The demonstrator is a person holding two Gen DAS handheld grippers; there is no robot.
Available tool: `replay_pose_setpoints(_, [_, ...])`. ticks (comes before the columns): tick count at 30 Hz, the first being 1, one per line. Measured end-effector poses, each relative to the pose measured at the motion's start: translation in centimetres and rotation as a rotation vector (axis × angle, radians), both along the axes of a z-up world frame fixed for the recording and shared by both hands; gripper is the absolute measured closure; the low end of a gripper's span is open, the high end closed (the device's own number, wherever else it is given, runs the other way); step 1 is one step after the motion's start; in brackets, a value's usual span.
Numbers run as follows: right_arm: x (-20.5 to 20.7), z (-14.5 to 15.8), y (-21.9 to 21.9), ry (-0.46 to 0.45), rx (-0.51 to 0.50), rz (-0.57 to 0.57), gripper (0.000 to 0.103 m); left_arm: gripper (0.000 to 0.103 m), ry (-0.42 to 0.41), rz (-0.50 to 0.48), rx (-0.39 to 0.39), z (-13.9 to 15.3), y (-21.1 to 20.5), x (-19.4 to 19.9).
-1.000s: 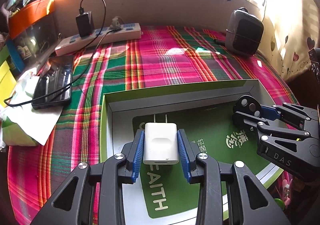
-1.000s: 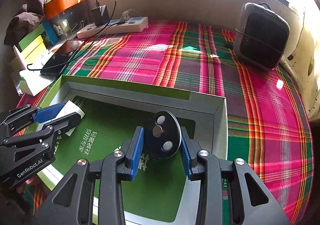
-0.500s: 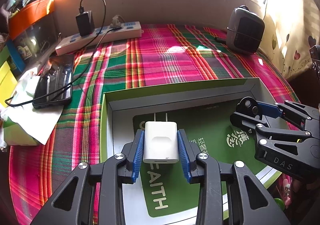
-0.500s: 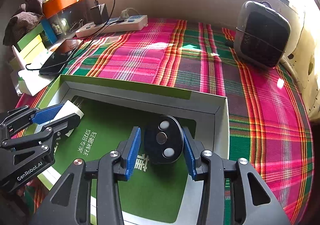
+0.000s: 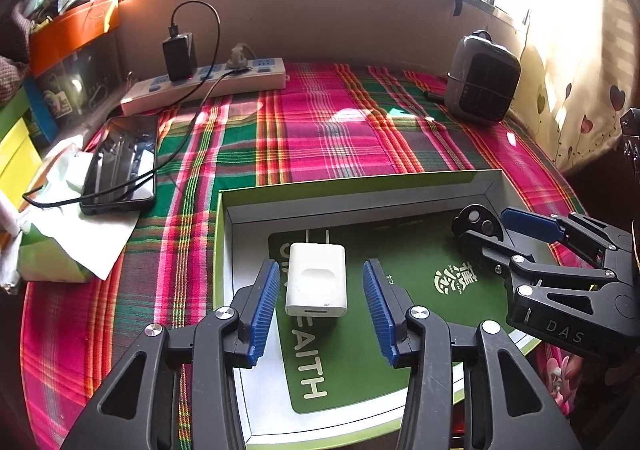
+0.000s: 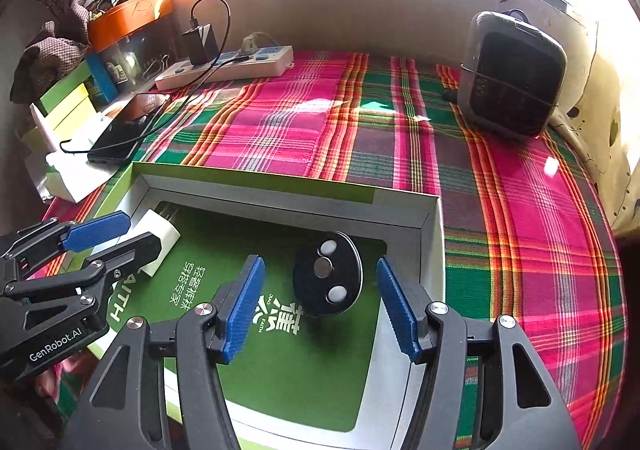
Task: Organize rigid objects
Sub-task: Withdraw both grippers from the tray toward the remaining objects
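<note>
A white plug charger [image 5: 316, 279] lies on the green floor of a shallow box [image 5: 360, 196]. My left gripper [image 5: 320, 304] straddles it, jaws opening, with a gap between the pads and the charger on both sides. A black round disc [image 6: 328, 274] with three studs lies near the box's right wall [image 6: 434, 250]. My right gripper [image 6: 322, 306] is around it, jaws opening, blue pads clear of the disc. From the left wrist, the disc [image 5: 476, 220] shows at the right gripper's tip [image 5: 508, 228]. From the right wrist, the charger [image 6: 160, 240] lies between the left gripper's fingers [image 6: 112, 242].
The box sits on a plaid cloth [image 5: 340, 138]. A power strip [image 5: 208, 84] with a black adapter, a phone [image 5: 120, 164] on its cable, tissue paper [image 5: 52, 238] and stacked boxes lie at the left. A small heater [image 6: 514, 76] stands at the back right.
Both grippers have opened. The left one let go of the white charger and the right one let go of the black disc; both things now lie free in the box.
</note>
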State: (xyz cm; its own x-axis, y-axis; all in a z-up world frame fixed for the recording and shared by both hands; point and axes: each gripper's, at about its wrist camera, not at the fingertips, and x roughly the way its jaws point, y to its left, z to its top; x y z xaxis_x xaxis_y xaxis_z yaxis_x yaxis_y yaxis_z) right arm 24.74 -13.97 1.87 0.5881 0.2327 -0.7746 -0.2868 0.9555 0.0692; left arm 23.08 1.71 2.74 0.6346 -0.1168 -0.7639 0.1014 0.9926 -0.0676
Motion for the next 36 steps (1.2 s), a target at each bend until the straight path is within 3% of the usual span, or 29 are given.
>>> replay_pose_setpoints(22, [-7.9, 4.1, -1.6, -0.128, 0.070, -0.013, 0.042, 0.059, -0.093, -0.002, 0.005, 3.5, 0.4, -7.7])
replay_pose_setpoints(36, [-13.0, 3.1, -4.0, -0.127, 0.082, -0.054, 0.042, 0.059, -0.082, 0.040, -0.040, 2.6, 2.4, -12.0])
